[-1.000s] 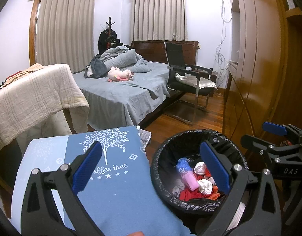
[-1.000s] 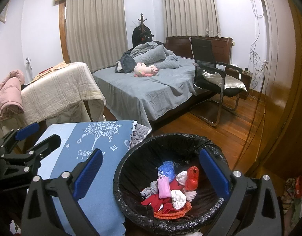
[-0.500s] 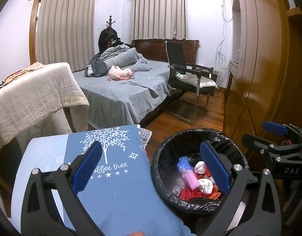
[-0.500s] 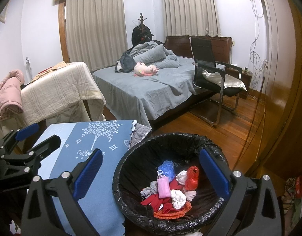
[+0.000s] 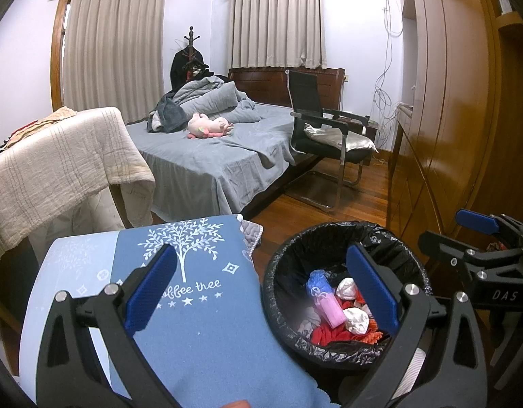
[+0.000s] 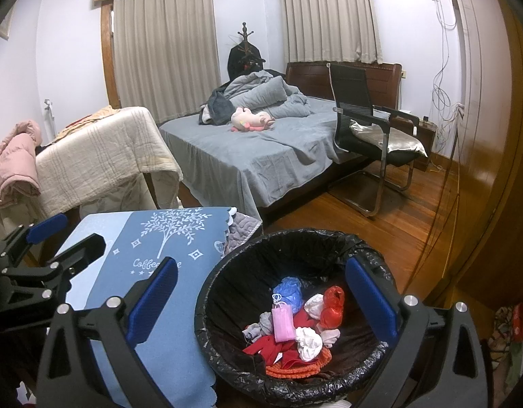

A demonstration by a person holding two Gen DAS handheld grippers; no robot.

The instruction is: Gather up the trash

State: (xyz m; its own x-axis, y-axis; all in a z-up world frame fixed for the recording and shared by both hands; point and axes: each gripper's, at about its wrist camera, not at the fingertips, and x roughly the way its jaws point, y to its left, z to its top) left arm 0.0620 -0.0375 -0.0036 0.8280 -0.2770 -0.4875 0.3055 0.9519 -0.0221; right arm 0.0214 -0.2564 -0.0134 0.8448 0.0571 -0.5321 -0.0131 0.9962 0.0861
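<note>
A round bin lined with a black bag (image 6: 227, 265) (image 5: 278, 272) stands on the wooden floor beside a table with a blue cloth (image 5: 200, 306) (image 6: 173, 238). Inside lie a pink face mask (image 6: 281, 323) (image 5: 327, 311), crumpled white tissues (image 6: 309, 338), a red bag (image 6: 332, 306), a blue wad (image 6: 288, 289) and red and orange scraps. My right gripper (image 6: 261, 302) hangs open above the bin, empty. My left gripper (image 5: 261, 292) is open and empty, straddling the table edge and the bin. Each gripper shows at the edge of the other's view.
A bed with grey bedding (image 6: 261, 156) and a pink plush toy (image 6: 252, 119) fills the middle of the room. A black chair (image 6: 366, 129) stands to its right. A draped blanket (image 6: 101, 156) is at left, wooden wardrobe doors (image 5: 441, 119) at right.
</note>
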